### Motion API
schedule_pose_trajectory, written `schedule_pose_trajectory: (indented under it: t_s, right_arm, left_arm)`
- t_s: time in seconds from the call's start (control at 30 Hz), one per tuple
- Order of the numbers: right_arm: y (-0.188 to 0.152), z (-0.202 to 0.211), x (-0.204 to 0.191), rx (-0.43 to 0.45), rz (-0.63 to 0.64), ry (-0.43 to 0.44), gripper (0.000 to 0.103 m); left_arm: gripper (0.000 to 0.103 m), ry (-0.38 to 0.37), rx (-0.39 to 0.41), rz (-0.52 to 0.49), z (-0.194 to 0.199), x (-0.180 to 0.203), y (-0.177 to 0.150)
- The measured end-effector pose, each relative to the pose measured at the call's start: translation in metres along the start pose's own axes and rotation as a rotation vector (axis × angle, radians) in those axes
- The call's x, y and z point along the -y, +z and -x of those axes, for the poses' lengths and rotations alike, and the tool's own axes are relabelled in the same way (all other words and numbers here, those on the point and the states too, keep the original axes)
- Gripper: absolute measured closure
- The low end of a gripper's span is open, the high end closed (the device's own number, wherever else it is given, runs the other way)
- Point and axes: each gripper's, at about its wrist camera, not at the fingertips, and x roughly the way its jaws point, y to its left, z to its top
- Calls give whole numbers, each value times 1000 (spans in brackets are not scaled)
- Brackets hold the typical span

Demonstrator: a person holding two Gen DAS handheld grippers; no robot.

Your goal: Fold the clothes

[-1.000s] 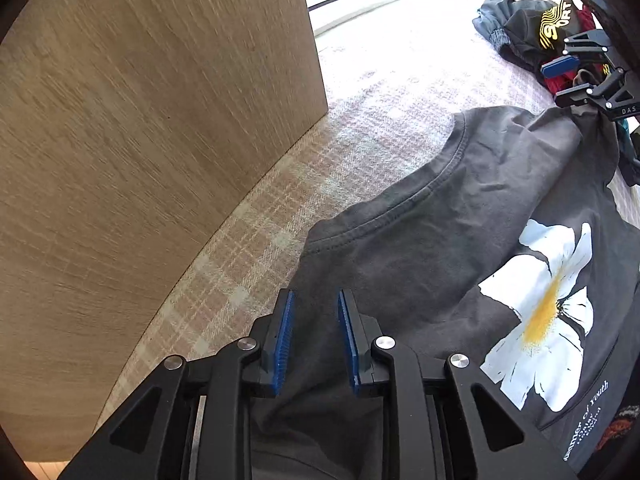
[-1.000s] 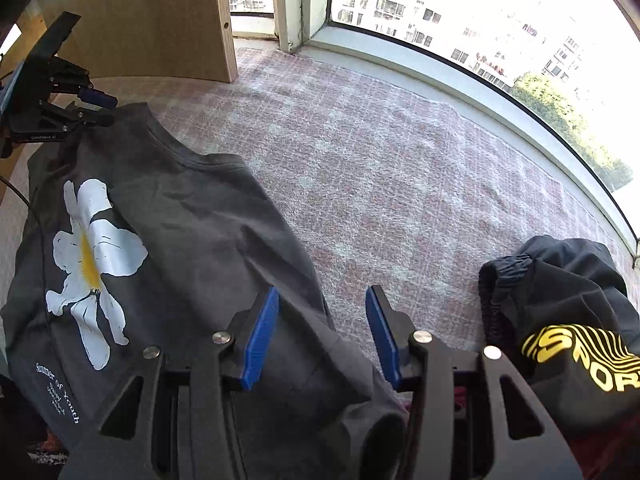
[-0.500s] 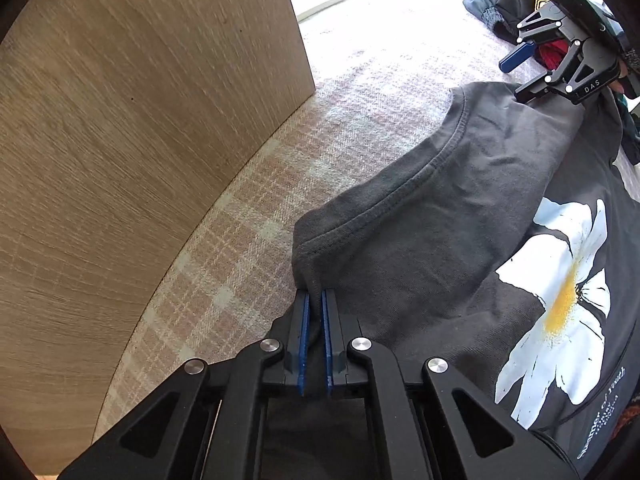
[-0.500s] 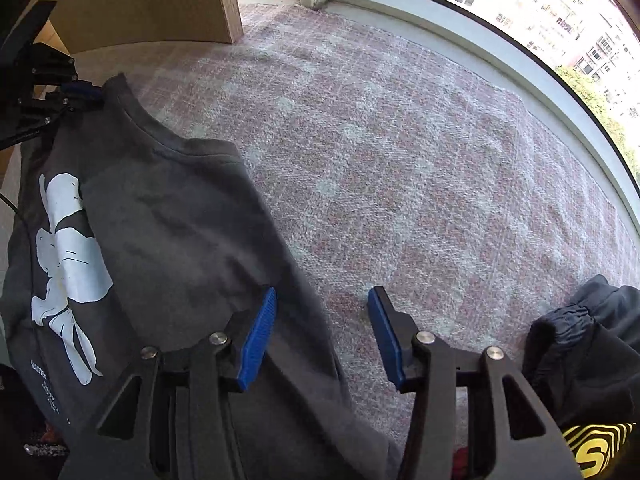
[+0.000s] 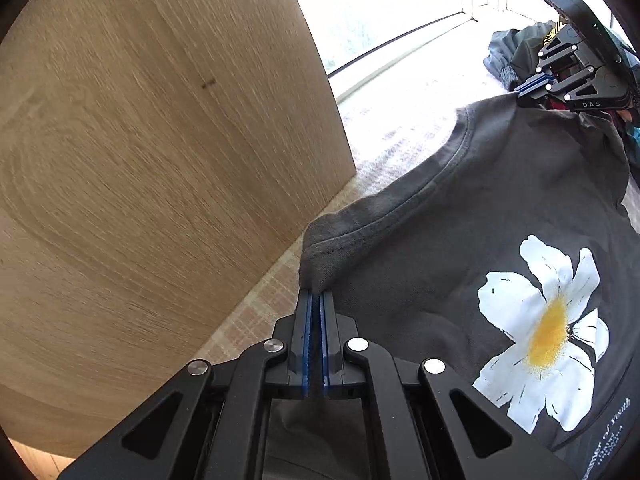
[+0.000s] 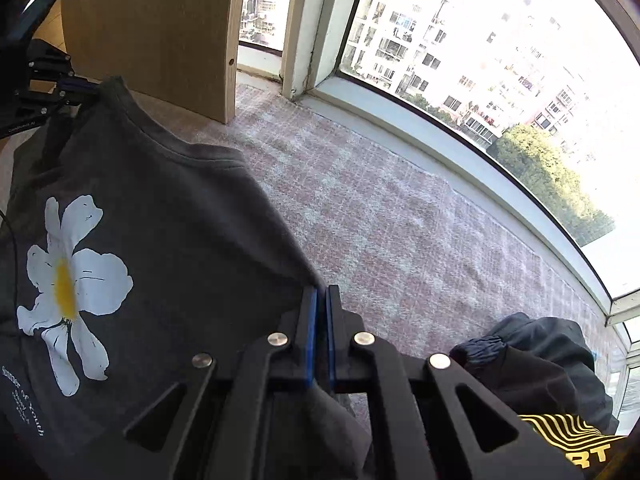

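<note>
Checked pinkish carpet (image 6: 380,216) runs from the wooden panel (image 5: 160,160) to the windows (image 6: 460,40); each hand-held gripper, left (image 5: 316,300) and right (image 6: 322,300), pinches the dark T-shirt (image 5: 500,200).

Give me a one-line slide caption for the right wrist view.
Right tongs shut on the T-shirt shoulder; left tongs pinch the other shoulder above the plaid rug.

"DAS" on right tongs (image 5: 536,84)
</note>
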Motion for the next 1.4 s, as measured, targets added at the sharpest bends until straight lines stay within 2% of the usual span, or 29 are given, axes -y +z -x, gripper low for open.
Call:
schedule_pose_trajectory:
  t_s: [0.1, 0.23, 0.37, 0.43, 0.53, 0.63, 0.73, 0.8, 0.9, 1.03, 1.07, 1.13, 1.23, 1.33, 1.37, 1.4]
  right_arm:
    - [18, -21, 18, -30, -44, -41, 99]
    - [17, -38, 21, -74, -26, -72, 98]
    - [13, -51, 21, -109, -4, -100, 91]
    - [15, -41, 32, -90, -31, -116, 88]
    - [13, -9, 48, -42, -93, -101, 88]
    - [7, 24, 61, 3, -152, -74, 84]
    - [-11, 50, 51, 32, -175, -53, 72]
    - [-26, 62, 43, 37, -186, -41, 72]
    - [-49, 71, 33, 22, -224, -10, 72]
    - [-72, 70, 20, 0, -257, 2, 72]
    - [-77, 70, 19, -6, -264, 2, 72]
    - [-87, 75, 18, -14, -277, -4, 72]
    - [-100, 82, 18, -18, -300, -28, 72]
    - [-115, 90, 20, -19, -344, -32, 72]
    - [-121, 94, 19, -21, -359, -30, 72]
    - [-128, 98, 18, -25, -372, -24, 72]
  left_arm:
    - [100, 19, -17, 11, -15, -1, 10]
    - [95, 35, -80, 26, -47, -1, 13]
    - [93, 39, -52, 75, -19, -24, 3]
    - [89, 66, -38, 87, 7, -41, -8]
    - [81, 91, -36, 117, 48, -67, -40]
    - [70, 117, -92, 177, 61, -105, -88]
    - [72, 123, -167, 328, 61, -134, -143]
    - [72, 85, -201, 424, 51, -144, -175]
    - [72, 92, -247, 441, 23, -132, -193]
    - [72, 98, -292, 431, 1, -118, -201]
    - [76, 93, -280, 431, 0, -115, -201]
    - [100, 60, -266, 438, 1, -111, -202]
    - [101, 138, -247, 387, 10, -98, -201]
    - [100, 282, -214, 443, 32, -105, -207]
    - [97, 306, -226, 476, 36, -110, -212]
    - [85, 312, -254, 517, 38, -116, -219]
